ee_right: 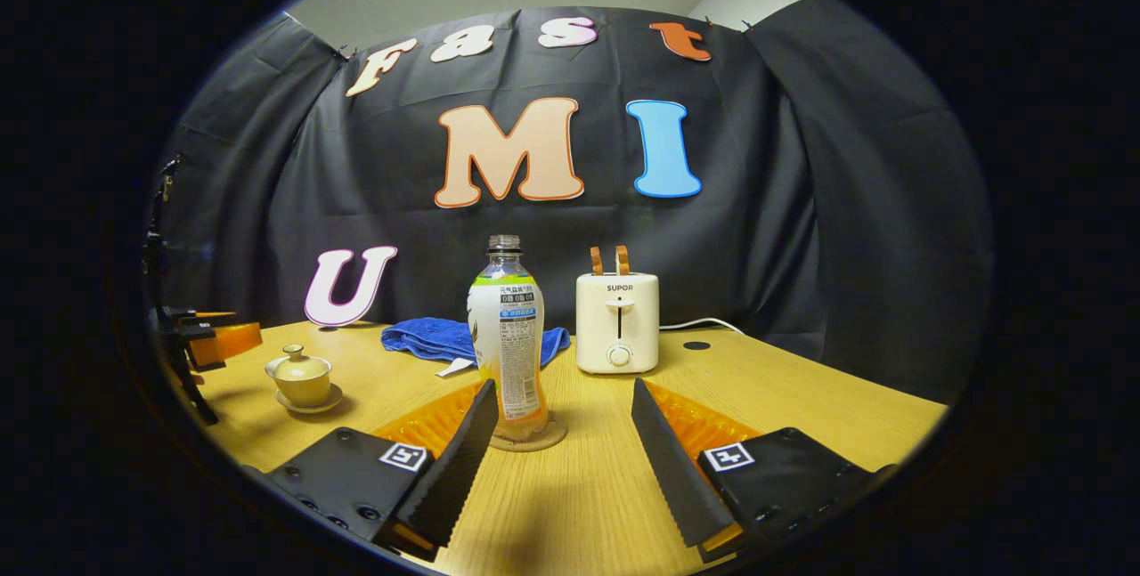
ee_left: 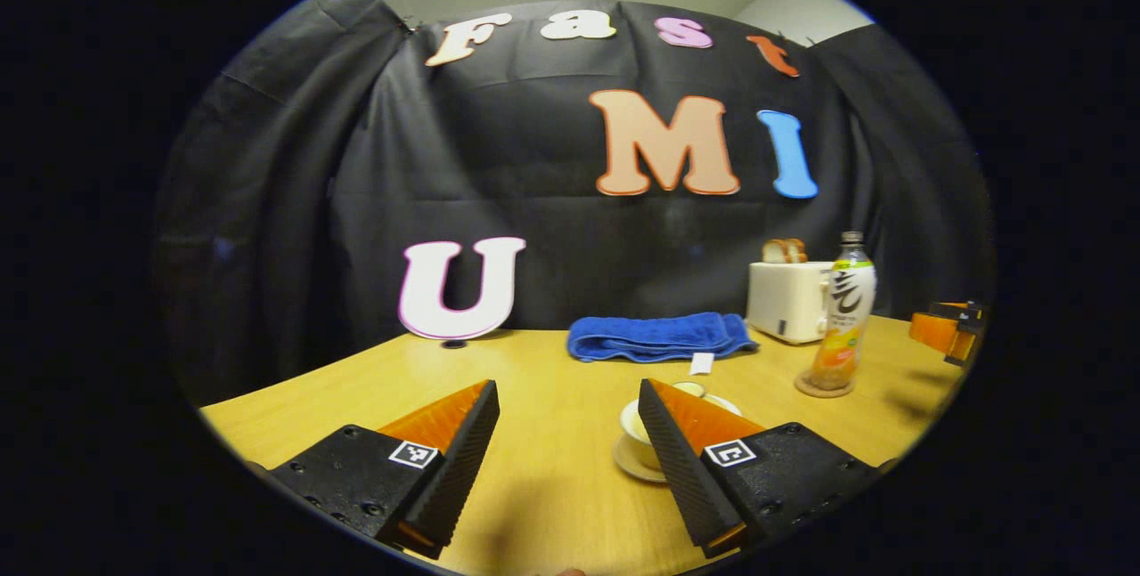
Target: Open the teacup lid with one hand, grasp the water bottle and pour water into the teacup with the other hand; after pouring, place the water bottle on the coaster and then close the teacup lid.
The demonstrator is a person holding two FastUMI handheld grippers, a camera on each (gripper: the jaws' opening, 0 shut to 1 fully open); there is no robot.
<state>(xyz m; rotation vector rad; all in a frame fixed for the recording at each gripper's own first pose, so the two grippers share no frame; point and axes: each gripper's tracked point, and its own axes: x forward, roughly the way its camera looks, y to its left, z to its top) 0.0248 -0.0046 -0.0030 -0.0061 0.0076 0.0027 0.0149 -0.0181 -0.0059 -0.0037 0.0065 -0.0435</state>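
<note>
Standing upright on a round coaster, the water bottle is clear plastic with a white and green label, its neck bare of a cap and a little orange liquid at its foot. In the right gripper view the right hand-held gripper has its fingers spread wide with nothing between them, the bottle just beyond the left fingertip. The teacup, pale yellow with its knobbed lid on, sits on a saucer well to the left of the bottle. In the left gripper view the left hand-held gripper is likewise spread and empty, and the teacup peeks out behind its right finger. Behind the bottle, a folded blue towel lies to the left and a white toaster holding two slices stands to the right. The table is light wood; black cloth hangs behind it.
</note>
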